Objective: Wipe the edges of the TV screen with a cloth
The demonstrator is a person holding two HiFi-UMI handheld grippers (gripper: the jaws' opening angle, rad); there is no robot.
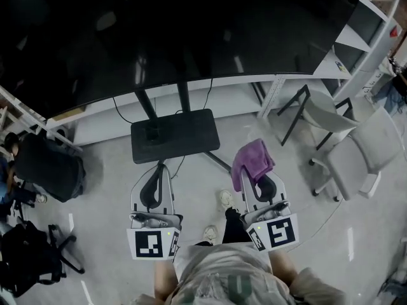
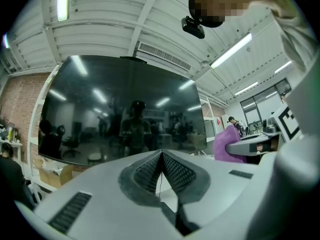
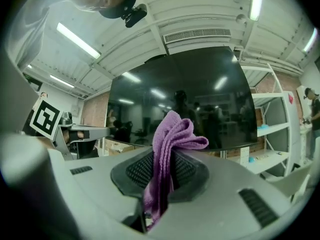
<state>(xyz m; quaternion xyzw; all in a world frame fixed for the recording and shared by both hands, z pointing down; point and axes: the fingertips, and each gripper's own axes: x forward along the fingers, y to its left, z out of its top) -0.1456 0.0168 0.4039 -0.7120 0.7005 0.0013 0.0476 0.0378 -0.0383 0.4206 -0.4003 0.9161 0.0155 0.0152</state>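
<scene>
Head view: the TV screen [image 1: 172,30] is filling the 12 o'clock side above its black stand base [image 1: 175,135] on the floor. The left gripper [image 1: 151,189] and right gripper [image 1: 261,186] are pointing toward 12 o'clock, with a purple cloth [image 1: 252,159] bunching at the right one's tip, short of the screen.

Left gripper view: the jaws are pressing together, gripping nothing.

Right gripper view: the jaws are clenching the cloth, which is sticking up toward 12 o'clock.
</scene>
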